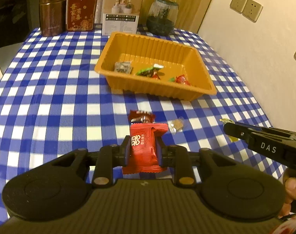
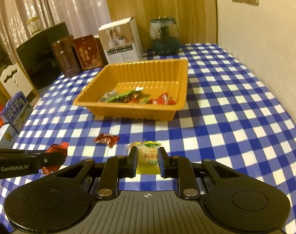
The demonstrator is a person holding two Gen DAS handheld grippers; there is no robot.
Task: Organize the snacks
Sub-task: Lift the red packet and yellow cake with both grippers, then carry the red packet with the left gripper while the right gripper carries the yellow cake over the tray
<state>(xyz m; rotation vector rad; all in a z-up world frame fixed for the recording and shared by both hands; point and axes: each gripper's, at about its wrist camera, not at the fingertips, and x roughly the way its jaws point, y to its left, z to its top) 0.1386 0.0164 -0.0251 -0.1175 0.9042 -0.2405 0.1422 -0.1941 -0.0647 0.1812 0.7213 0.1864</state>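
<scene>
My left gripper (image 1: 143, 143) is shut on a red snack packet (image 1: 144, 148), held above the checked cloth. My right gripper (image 2: 147, 157) is shut on a yellow snack packet (image 2: 148, 157). An orange tray (image 1: 198, 94) (image 2: 128, 114) lies ahead of both grippers; several wrapped snacks (image 1: 148, 72) (image 2: 161, 100) lie in it. On the cloth between grippers and tray lie a dark red candy (image 1: 141, 117) (image 2: 107, 139) and a small tan candy (image 1: 177, 125). The right gripper (image 1: 228, 129) shows at the right of the left wrist view, and the left gripper (image 2: 58, 157) at the left of the right wrist view.
At the table's far edge stand a brown canister (image 1: 52, 11), a red tin (image 1: 80, 11), a white box (image 1: 121, 11) and a glass jar (image 1: 161, 17). A wall (image 2: 264, 39) runs along the right side. Boxes (image 2: 15, 113) sit beyond the left edge.
</scene>
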